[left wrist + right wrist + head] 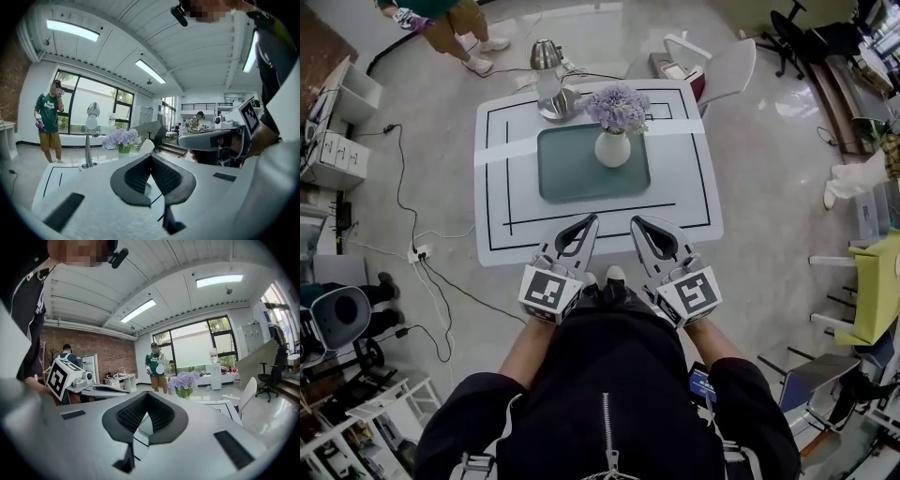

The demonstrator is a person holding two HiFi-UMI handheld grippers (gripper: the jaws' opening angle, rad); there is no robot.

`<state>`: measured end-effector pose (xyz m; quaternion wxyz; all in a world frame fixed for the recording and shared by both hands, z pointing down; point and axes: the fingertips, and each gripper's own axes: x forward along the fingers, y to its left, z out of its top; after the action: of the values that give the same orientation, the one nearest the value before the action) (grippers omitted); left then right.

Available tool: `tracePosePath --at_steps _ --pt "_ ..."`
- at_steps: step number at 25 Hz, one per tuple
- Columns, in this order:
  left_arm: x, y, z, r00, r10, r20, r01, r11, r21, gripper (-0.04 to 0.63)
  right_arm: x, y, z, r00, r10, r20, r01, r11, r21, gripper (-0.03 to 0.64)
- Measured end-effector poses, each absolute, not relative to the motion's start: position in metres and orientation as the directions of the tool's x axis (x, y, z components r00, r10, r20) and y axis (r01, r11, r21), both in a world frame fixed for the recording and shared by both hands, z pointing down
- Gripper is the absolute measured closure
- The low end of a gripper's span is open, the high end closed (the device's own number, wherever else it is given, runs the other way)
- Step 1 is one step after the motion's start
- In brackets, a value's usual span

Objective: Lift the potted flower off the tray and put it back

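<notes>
The potted flower (615,127), purple blooms in a white vase, stands upright on the teal tray (567,173), toward its far right part. The tray lies in the middle of the white table (502,225). My left gripper (592,218) and right gripper (636,222) hover side by side over the table's near edge, well short of the tray. Both are shut with nothing between their jaws. The flower (121,138) shows beyond the left gripper (150,154), and the flower (183,380) shows past the right gripper (146,393) too.
A silver desk lamp (547,80) stands at the table's far edge, just left of the flower. A white chair (712,70) sits behind the far right corner. A person (455,23) stands beyond the table. Cables (417,253) run over the floor at left.
</notes>
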<state>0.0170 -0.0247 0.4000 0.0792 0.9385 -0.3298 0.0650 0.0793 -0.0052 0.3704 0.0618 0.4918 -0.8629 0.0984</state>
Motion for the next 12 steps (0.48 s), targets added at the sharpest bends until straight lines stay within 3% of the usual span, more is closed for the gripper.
tracePosePath --at_steps 12 --pt "-0.004 -0.033 0.388 0.732 -0.663 0.157 -0.678 -0.731 0.075 0.591 0.054 -0.013 0.373 -0.581 -0.791 0.189 -0.814 0.566 -0.132 0.609"
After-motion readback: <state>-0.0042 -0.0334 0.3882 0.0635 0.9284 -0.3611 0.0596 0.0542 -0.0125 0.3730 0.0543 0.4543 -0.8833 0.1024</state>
